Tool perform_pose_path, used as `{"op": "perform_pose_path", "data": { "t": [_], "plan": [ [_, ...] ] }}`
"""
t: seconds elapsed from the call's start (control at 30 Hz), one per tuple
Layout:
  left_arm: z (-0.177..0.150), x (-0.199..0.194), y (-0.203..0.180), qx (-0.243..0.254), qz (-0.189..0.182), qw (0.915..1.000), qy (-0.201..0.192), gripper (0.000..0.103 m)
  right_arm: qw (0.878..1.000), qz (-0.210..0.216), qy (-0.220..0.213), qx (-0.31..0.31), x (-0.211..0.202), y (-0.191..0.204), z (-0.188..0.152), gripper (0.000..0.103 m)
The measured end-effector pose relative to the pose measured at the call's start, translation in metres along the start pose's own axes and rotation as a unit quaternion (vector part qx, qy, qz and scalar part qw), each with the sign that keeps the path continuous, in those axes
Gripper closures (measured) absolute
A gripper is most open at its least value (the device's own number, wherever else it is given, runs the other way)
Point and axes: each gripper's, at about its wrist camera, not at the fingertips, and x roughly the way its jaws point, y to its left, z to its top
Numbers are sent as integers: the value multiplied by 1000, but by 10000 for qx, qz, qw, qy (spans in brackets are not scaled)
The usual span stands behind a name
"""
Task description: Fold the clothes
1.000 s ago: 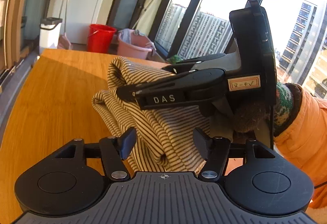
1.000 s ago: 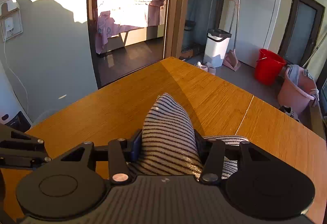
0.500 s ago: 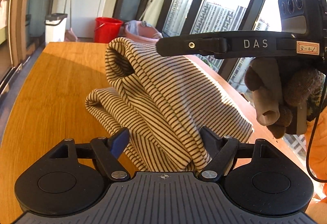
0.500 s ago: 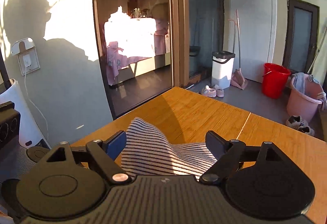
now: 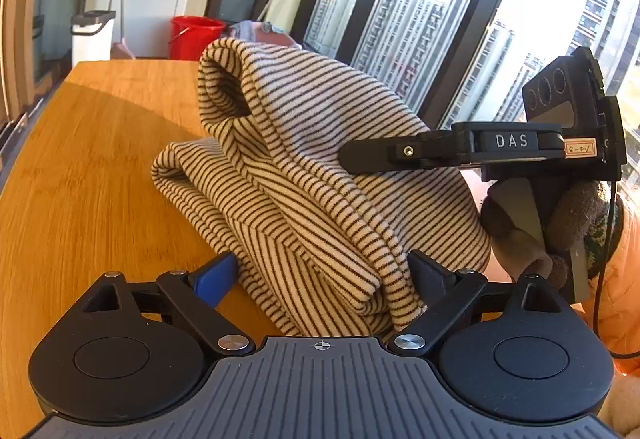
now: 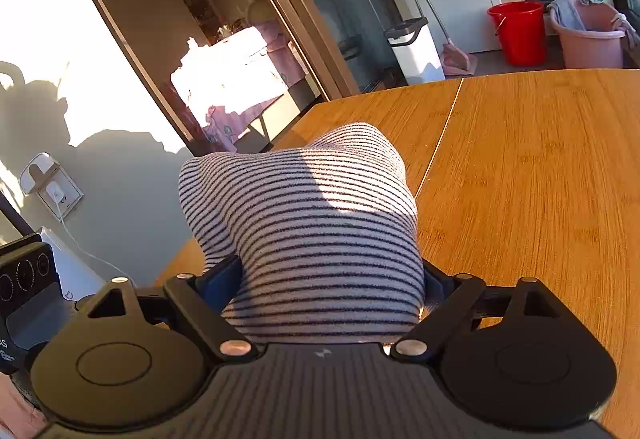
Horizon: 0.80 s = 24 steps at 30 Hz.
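1. Since half a second ago, your right hand-held gripper (image 6: pixel 328 287) has closed its fingers back in against the striped garment (image 5: pixel 320 175); they stood spread wide then, and now the fabric fills the gap between them.
2. Your left hand-held gripper (image 5: pixel 320 275) has hardly shifted: the folded edge of the garment sits between its fingers as before, touching the dark right finger (image 5: pixel 428 271). The blue left finger (image 5: pixel 212 275) sits just beside the cloth; you cannot tell whether it presses on it, so whether this gripper is clamped cannot be told.
3. Your right hand-held gripper is clenched on a bunched hump of the garment, which bulges up and away from the camera over the tabletop (image 6: pixel 520 179).
4. From the left wrist view, the garment is a thick folded bundle whose long axis runs from the near right corner, at your left gripper, up and away toward the far left. Its rolled fold end points at the red bucket (image 5: pixel 196 37).
5. Lower layers of the bundle rest on the tabletop (image 5: pixel 80 179); the upper fold is raised.
6. Your gloved right hand (image 5: pixel 560 231) holds its gripper at the right of the left wrist view.
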Motion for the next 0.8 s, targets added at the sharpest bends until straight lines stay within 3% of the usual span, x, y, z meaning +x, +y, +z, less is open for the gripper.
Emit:
{"op": "perform_pose_path", "data": {
  "t": [0.07,0.17,0.3,0.37,0.43,0.5,0.6,0.7,0.8],
  "plan": [
    [8,-8,1,50,-154,9998,-143,10,9998,-178,-69,-90,-8,4,-5,24],
    [25,-30,10,-196,-240,9976,-617,9,9930,-803,-216,-833,-12,34,-18,24],
    [48,-50,8,-335,-188,9926,-1154,11,9607,-1799,-379,-2077,3,92,-36,18],
    [54,-53,-3,-170,-464,9905,-1283,11,9459,-2052,-447,-2473,10,110,-43,17],
    [54,-49,-15,-36,-881,9885,-1226,11,9422,-2075,-464,-2589,14,117,-46,16],
    [53,-34,-18,26,-1033,9890,-1056,10,9425,-2048,-475,-2598,15,119,-46,16],
    [51,-10,1,-225,-774,9934,-820,18,9498,-1828,-485,-2492,6,112,-44,9],
    [47,2,26,-452,-53,9975,-546,24,9619,-1381,-490,-2308,-10,98,-39,0],
    [45,3,39,-536,-21,9972,-528,24,9808,-649,-507,-1766,-32,79,-27,0]
  ]
}}
